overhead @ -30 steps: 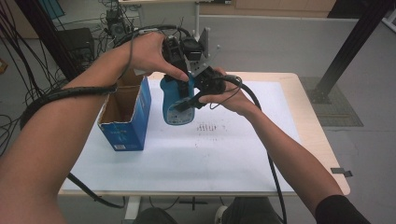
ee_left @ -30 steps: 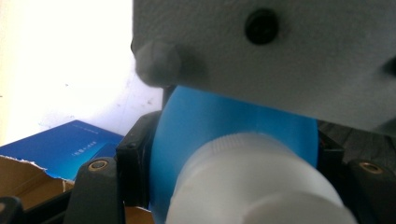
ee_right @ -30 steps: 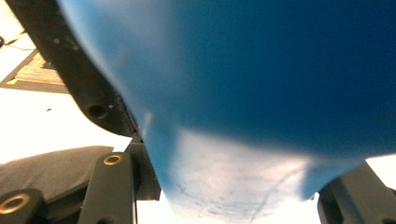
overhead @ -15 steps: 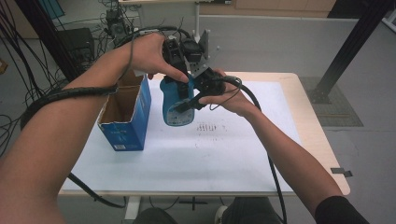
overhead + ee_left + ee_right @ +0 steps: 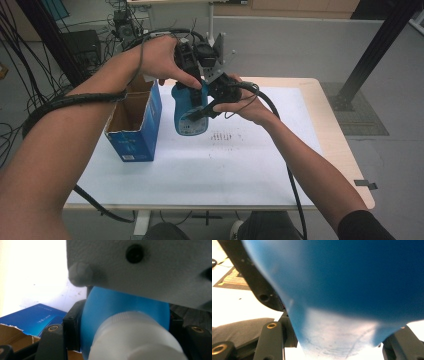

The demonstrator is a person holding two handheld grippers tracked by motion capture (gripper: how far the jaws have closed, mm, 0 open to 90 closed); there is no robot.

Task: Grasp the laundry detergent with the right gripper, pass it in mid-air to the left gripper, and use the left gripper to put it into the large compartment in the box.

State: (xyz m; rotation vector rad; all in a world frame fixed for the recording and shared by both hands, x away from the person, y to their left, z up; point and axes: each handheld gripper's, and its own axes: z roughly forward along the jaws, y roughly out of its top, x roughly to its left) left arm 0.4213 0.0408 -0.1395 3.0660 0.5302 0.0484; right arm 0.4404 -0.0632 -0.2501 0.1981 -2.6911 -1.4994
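Blue plastic bottle [image 5: 190, 112] is held above the table [image 5: 280, 165], clamped near its white cap [image 5: 135, 340] by the left gripper [image 5: 192, 65] and lower by the right gripper [image 5: 202, 111]. Smooth, rigid, probably slippery walls are judged best gripped at the neck.

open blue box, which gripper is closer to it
Left. The left gripper clamps the top of the blue bottle just right of the open blue box; the right gripper grips the bottle's far side, further from the box.
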